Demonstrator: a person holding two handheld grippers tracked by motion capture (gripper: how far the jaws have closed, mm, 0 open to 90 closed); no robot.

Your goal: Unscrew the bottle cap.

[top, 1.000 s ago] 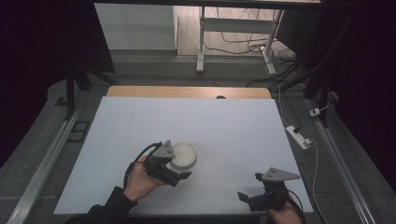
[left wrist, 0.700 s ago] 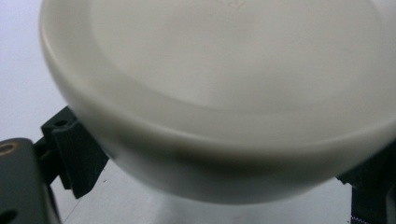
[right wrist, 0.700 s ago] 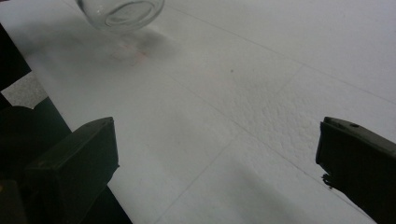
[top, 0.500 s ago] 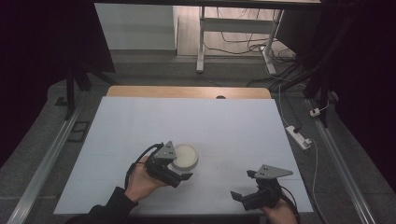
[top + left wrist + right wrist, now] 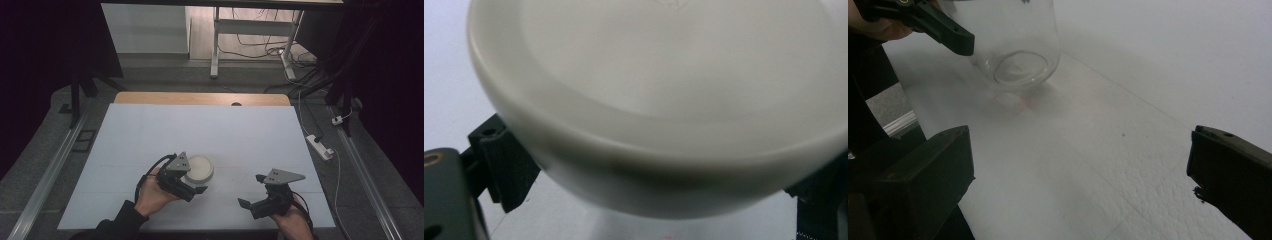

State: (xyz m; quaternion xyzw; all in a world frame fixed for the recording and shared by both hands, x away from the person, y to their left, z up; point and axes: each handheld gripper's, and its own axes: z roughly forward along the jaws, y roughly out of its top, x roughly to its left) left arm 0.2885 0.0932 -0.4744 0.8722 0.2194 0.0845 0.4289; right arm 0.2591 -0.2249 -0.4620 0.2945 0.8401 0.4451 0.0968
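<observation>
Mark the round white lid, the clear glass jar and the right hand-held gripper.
round white lid (image 5: 201, 166): high view, middle of its flat top.
clear glass jar (image 5: 1018, 45): right gripper view, its side wall.
right hand-held gripper (image 5: 252, 192): high view, midway between fingertips.

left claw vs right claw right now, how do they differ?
The left claw has its jaws at either side of the cream lid of the glass jar; the right claw holds nothing. The left claw is at the jar, while the right claw is apart from it, jaws spread wide over bare white table. Both are black, hand-held, with a grey plate on top.
</observation>
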